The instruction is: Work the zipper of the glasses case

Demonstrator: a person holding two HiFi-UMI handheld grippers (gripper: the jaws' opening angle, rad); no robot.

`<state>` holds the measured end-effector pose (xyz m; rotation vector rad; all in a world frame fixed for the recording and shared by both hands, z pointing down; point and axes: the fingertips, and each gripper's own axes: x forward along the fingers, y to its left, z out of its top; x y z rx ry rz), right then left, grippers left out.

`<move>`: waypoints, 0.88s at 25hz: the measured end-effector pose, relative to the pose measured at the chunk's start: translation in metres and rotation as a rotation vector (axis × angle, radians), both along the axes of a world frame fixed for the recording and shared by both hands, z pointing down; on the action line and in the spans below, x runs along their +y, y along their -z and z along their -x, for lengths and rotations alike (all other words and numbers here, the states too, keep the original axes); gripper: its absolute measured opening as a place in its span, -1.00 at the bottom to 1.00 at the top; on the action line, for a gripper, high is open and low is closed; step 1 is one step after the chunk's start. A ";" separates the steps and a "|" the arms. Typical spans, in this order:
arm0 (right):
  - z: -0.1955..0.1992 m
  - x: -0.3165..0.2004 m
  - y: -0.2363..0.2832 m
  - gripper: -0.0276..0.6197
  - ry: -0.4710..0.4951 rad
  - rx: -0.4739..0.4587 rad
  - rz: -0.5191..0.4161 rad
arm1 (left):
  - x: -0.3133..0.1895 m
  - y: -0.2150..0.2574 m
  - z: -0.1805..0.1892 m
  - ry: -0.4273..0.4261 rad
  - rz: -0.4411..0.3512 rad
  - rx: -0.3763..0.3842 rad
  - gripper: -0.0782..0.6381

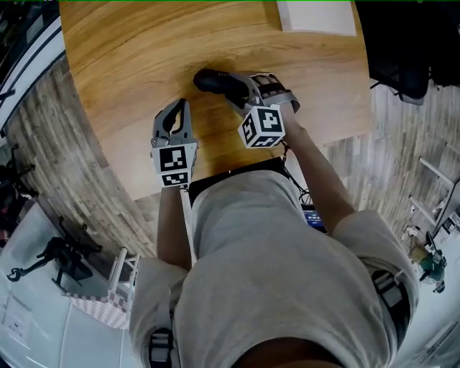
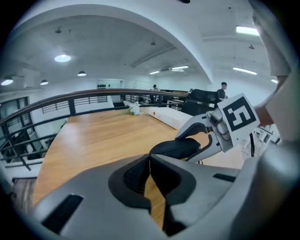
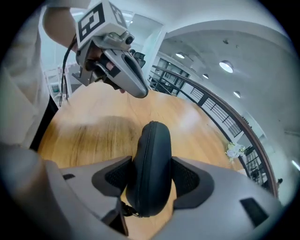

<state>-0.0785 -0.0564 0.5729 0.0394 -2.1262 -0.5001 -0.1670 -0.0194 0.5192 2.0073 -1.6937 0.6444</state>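
At the left, the person's left forearm reaches forward beside the torso, and the left tool (image 1: 180, 106) points away from the body over the near part of the wooden bench (image 1: 122, 65). Its marker cube (image 1: 175, 164) faces up toward the head camera. In the left gripper view its jaws are clenched pad to pad with nothing between them, and only a sliver of bench wood shows below where they meet. Seen from the right gripper view, this tool hangs in the air above the bench, tilted downward, with a soft shadow on the wood beneath it.

To its right, near the middle of the bench, the black glasses case (image 1: 210, 79) stands on its long edge, just beyond the left tool's tip. The right forearm stretches forward and angles inward from the shoulder. The right tool (image 3: 151, 177) tips steeply down onto the case's near end. Its jaws stand wide, one pad against each flat side of the case, grasping it. The zipper (image 3: 144, 154) runs up the edge that faces the camera, and a small dark tab hangs at the case's near lower end.

At the far right edge of the bench lies a white box (image 1: 316, 16), well apart from both tools.
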 end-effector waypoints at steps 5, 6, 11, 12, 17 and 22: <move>-0.012 0.007 0.027 -0.04 -0.052 -0.039 0.083 | -0.008 0.028 -0.017 -0.255 -0.034 -0.100 -0.71; -0.013 0.009 0.034 -0.04 -0.057 -0.050 0.101 | -0.008 0.034 -0.025 -0.329 -0.040 -0.107 -0.71; -0.021 0.020 0.068 -0.04 -0.047 -0.106 0.198 | -0.002 0.062 -0.060 -0.648 -0.072 -0.213 -0.67; -0.024 0.019 0.071 -0.04 -0.044 -0.106 0.201 | -0.004 0.062 -0.065 -0.695 -0.068 -0.237 -0.49; -0.033 0.022 0.080 -0.04 0.003 -0.098 0.201 | -0.008 0.054 -0.089 -0.885 -0.043 -0.385 0.03; -0.027 0.033 0.092 -0.04 0.034 -0.099 0.193 | -0.004 0.046 -0.117 -1.024 -0.059 -0.524 0.07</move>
